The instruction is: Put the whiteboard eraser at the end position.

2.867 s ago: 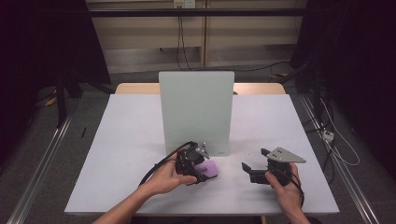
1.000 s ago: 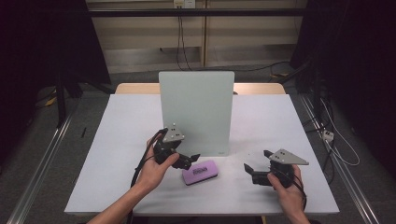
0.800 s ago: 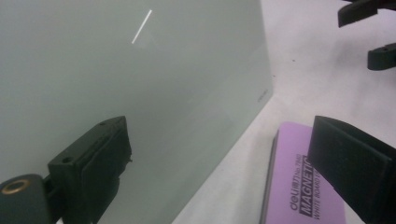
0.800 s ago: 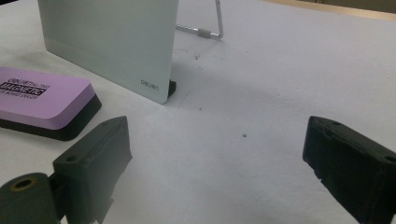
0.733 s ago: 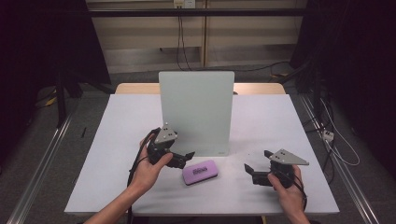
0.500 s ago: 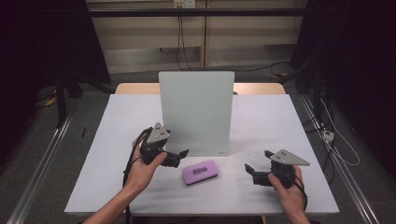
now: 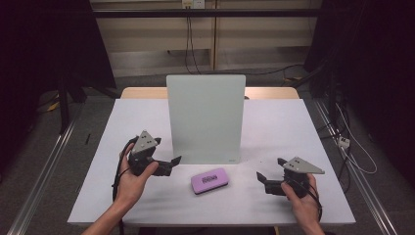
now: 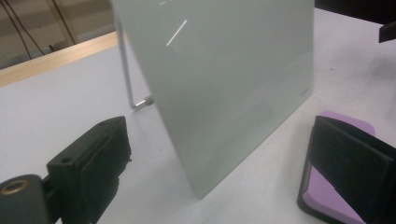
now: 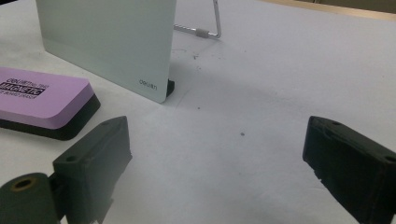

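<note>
I hold the left gripper (image 7: 169, 164) and right gripper (image 7: 264, 180) empty, jaws apart. The eraser (image 7: 210, 180) lies between them, near the board (image 7: 205, 117), probably within easy reach for wiping.

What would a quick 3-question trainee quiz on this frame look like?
1. True or false: the purple eraser lies on the table in front of the upright white board.
2. Which gripper is nearer the board? A) left gripper B) right gripper
3. Fill in: both grippers' jaws are ____.

Key: 1 true; 2 A; 3 open, holding nothing.
</note>
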